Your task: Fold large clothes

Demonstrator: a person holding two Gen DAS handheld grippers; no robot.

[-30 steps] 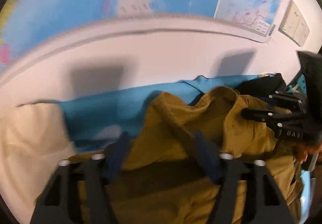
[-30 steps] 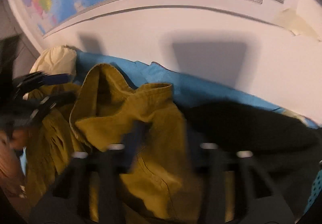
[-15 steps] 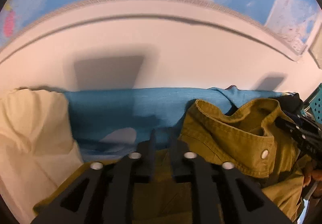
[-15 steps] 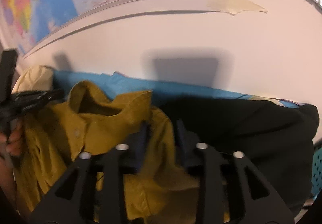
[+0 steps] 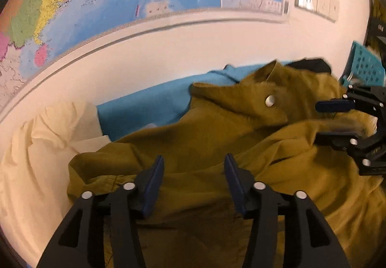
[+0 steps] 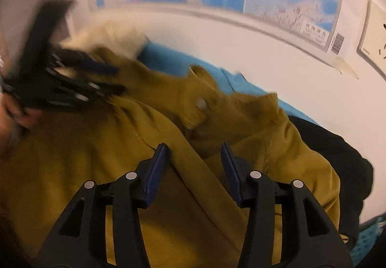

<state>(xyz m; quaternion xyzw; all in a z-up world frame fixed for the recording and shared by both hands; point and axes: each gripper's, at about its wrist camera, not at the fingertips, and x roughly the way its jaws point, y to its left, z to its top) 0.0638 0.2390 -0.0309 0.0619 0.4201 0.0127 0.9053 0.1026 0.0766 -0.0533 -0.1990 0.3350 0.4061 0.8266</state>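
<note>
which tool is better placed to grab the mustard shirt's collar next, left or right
Right, probably. The right tool hangs just below the collar and its snap button, jaws opening with nothing between them. The left tool, also opening and empty, sits over the mustard shirt nearer its cream-cloth side.

Warm, dim indoor light tints both fisheye views yellowish. Edges curve strongly and fade into black corners. Motion blur smears the mustard jacket (image 6: 217,109) and the far gripper in each view.
</note>
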